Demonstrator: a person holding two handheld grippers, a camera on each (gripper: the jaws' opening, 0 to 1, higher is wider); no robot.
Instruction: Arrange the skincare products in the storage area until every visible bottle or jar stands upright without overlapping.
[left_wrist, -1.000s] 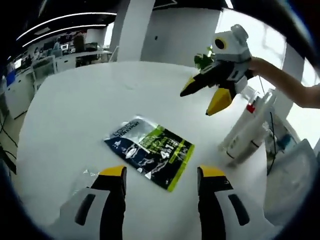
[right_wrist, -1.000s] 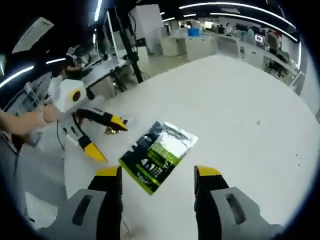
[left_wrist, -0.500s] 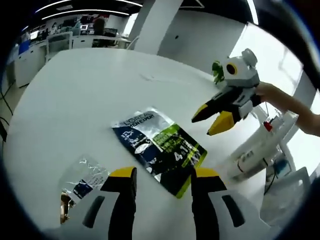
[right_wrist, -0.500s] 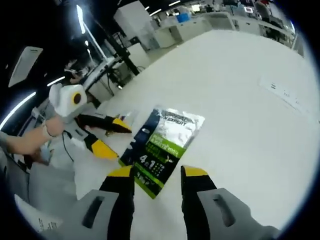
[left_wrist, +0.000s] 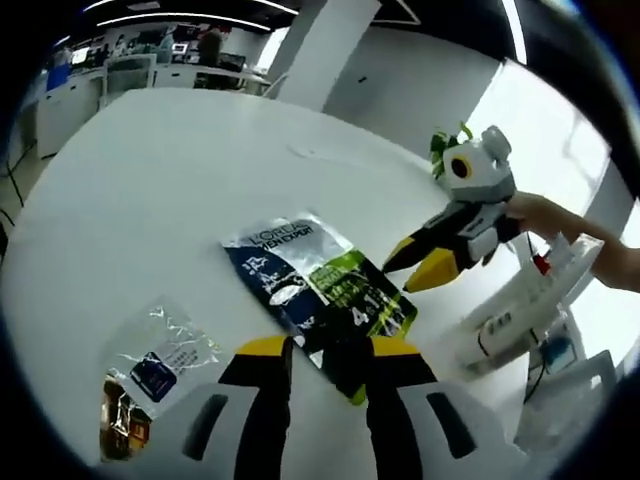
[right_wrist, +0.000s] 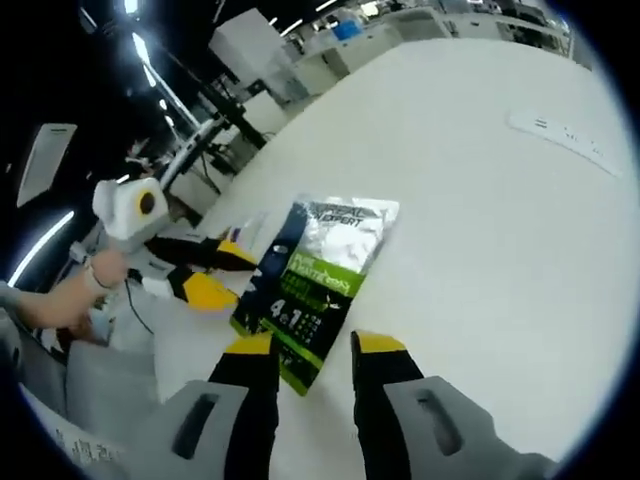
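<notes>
A dark blue and green skincare pouch (left_wrist: 318, 290) (right_wrist: 318, 275) lies flat on the white table (left_wrist: 150, 190). My left gripper (left_wrist: 330, 350) hovers over its near corner, jaws narrowed but still apart, nothing between them. My right gripper (right_wrist: 313, 345) stands the same way over the pouch's other end, also narrowed and holding nothing. Each gripper shows in the other's view: the right gripper (left_wrist: 405, 277) above the pouch's right side, the left gripper (right_wrist: 232, 275) at the pouch's left. Several white tubes (left_wrist: 500, 318), one red-capped, lean at the table's right.
A small clear sachet (left_wrist: 150, 370) lies on the table left of my left jaws. A person's hand (left_wrist: 545, 215) holds the right gripper. A green plant (left_wrist: 442, 150) stands at the far edge. A white strip (right_wrist: 565, 140) lies on the table to the right.
The jaws of both grippers have narrowed to about half their earlier gap. Both grippers have drawn closer to the pouch.
</notes>
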